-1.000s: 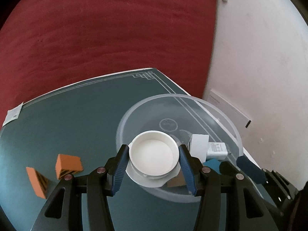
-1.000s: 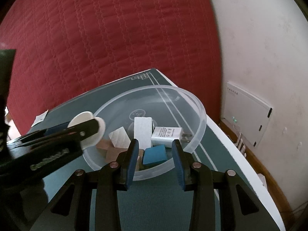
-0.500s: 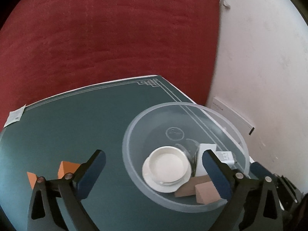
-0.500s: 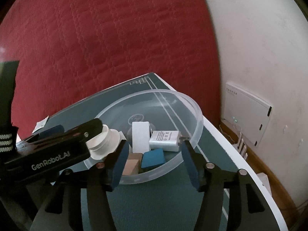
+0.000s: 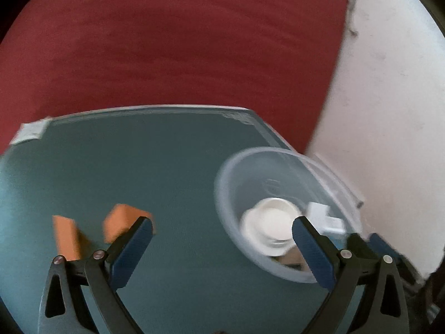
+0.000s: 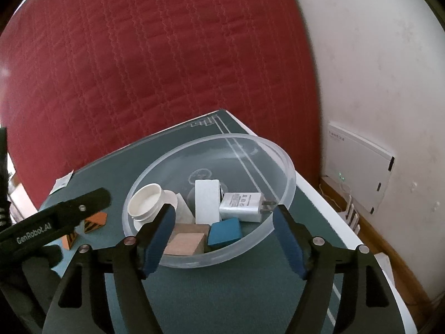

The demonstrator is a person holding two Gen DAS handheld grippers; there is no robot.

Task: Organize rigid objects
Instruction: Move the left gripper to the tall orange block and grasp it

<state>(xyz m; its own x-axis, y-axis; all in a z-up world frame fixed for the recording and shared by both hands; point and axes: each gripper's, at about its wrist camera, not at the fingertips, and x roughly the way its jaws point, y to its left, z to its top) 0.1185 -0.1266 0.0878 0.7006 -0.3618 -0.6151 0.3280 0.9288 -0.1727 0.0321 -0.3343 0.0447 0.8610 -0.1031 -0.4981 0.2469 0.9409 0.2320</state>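
Observation:
A clear plastic bowl (image 6: 281, 203) stands on the green mat and holds a white round cup (image 6: 146, 200), a white block (image 6: 206, 199), a white charger (image 6: 240, 203), a blue block (image 6: 225, 231) and wooden blocks (image 6: 185, 243). My right gripper (image 6: 224, 225) hovers at the bowl's near rim; its jaws are opening and nothing is pressed between them. My left gripper (image 5: 222, 236) is wide open and empty over bare mat, left of the bowl (image 5: 222, 194), with the cup (image 5: 274, 224) lying inside it. Two orange blocks (image 5: 119, 222) (image 5: 65, 236) lie by its left finger.
The green mat (image 6: 250, 292) covers a small table whose right edge drops to a white wall with a white router box (image 6: 358, 164). A red quilted surface (image 6: 167, 55) rises behind the table. A small white tag (image 5: 30, 132) lies at the mat's far left corner.
The left gripper opened, dropped the white cup into the bowl and swung left toward the orange blocks. The right gripper's jaws widened from nearly closed while staying at the bowl's near rim.

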